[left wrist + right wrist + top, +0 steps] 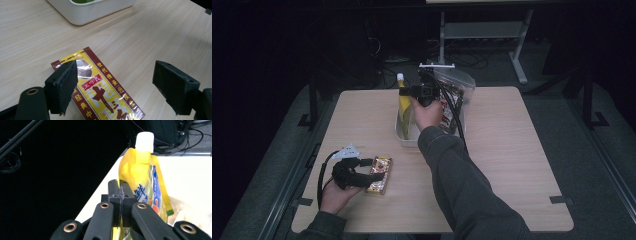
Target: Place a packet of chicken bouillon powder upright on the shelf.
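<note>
Right gripper fingers are clenched on the yellow spouted drink pouch's edge, above the white plastic bin. Thin grip, it could slip. Left gripper fingers released, straddling the red-and-gold flat packet on the bench.

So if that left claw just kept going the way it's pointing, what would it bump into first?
Most likely the red and yellow packet on the table. The left claw is open, with the packet lying just ahead between its jaws. Farther on stands the white tub, though the depth is hard to judge.
</note>
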The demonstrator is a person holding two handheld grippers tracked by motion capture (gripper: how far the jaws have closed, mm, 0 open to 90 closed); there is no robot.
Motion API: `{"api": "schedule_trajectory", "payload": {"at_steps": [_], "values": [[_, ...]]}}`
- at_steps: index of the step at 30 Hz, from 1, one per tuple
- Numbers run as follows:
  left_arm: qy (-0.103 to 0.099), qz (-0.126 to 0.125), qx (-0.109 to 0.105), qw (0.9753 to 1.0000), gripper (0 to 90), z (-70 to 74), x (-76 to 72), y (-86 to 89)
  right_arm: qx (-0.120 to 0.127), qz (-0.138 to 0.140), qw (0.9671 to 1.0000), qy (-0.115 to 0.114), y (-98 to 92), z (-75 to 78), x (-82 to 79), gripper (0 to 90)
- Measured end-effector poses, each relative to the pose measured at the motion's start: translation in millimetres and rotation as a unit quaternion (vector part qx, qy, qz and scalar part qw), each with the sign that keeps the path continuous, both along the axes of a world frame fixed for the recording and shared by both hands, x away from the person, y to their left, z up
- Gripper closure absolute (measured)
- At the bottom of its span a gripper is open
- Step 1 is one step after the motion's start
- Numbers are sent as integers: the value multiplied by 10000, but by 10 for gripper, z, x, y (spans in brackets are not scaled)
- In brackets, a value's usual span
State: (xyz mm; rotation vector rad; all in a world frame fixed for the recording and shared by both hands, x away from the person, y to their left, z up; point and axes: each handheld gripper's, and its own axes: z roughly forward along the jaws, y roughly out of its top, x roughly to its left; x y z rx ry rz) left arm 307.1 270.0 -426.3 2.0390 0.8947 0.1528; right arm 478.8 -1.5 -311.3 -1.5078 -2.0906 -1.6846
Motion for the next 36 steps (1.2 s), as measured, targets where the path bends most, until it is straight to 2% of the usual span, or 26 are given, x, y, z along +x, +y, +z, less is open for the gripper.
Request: {"api": "schedule_trajectory", "payload": {"at_steps": [6, 15, 21, 31, 36], "values": [[8, 11, 28, 10000, 197, -5, -1, -6, -124, -11, 9999, 28, 2, -87, -6, 891], [26, 3, 48, 10000, 196, -12, 1, -15, -112, 8, 9999, 84, -2, -126, 5, 870], [19, 12, 70, 10000, 190, -14, -1, -18, -125, 23, 9998, 127, -18, -99, 3, 743], [-14, 111, 191, 9998, 175, -29, -9, -34, -120, 234, 9995, 197, -137, -20, -47, 631], [-9, 140, 283, 9995, 173, -45, -15, -50, -21, 403, 9990, 213, -249, 11, -110, 570]]}}
